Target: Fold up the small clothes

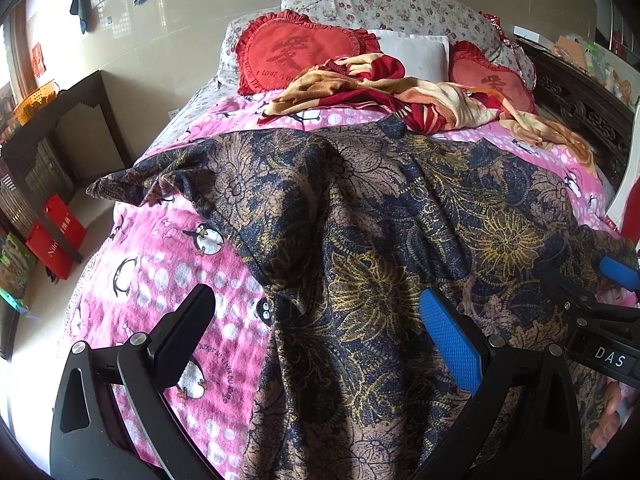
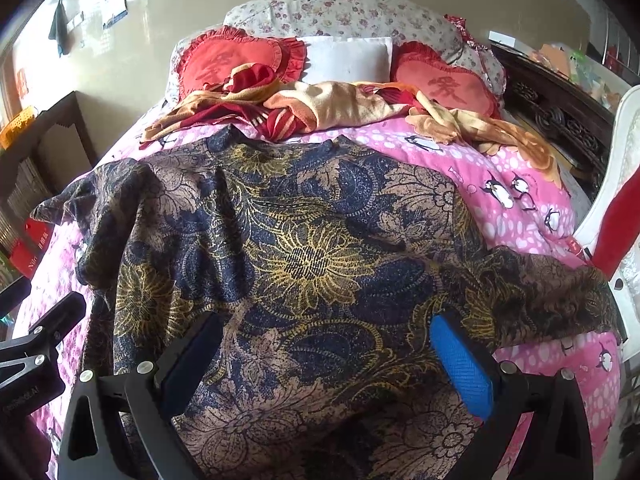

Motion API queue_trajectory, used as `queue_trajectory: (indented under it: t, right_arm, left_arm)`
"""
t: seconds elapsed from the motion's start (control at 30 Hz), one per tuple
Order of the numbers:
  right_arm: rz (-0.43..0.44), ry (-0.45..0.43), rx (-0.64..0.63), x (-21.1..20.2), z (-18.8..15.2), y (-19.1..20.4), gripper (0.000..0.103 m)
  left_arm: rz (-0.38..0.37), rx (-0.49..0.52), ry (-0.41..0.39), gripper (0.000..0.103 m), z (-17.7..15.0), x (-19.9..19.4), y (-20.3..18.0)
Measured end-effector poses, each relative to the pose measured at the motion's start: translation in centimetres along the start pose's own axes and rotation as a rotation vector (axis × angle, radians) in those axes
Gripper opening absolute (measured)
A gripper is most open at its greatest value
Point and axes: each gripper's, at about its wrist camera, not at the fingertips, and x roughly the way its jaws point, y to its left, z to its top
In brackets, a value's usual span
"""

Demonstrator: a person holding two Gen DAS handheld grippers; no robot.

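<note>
Your left gripper (image 1: 320, 340) and right gripper (image 2: 328, 360) are both spread wide, gripping nothing. The floral top (image 2: 312, 248) lies spread flat on the pink penguin blanket (image 1: 168, 264), under both grippers.

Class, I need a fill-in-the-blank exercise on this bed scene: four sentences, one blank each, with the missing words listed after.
1. The dark floral garment lies spread on a pink blanket printed with ____.
2. The two red cushions near the headboard are ____-shaped.
3. Both the left gripper and the right gripper are ____.
4. The inner pad of each gripper's right finger is coloured ____.

Missing words: penguins; heart; open; blue
</note>
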Motion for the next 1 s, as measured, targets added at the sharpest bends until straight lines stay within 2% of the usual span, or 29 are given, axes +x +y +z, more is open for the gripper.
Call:
queue_trajectory:
  t: [1.0]
  right_arm:
    - [0.023, 0.038, -0.059, 1.9, 0.1, 2.6, 0.103]
  left_arm:
    - [0.005, -0.059, 0.035, 0.103, 0.0, 1.9, 2.5]
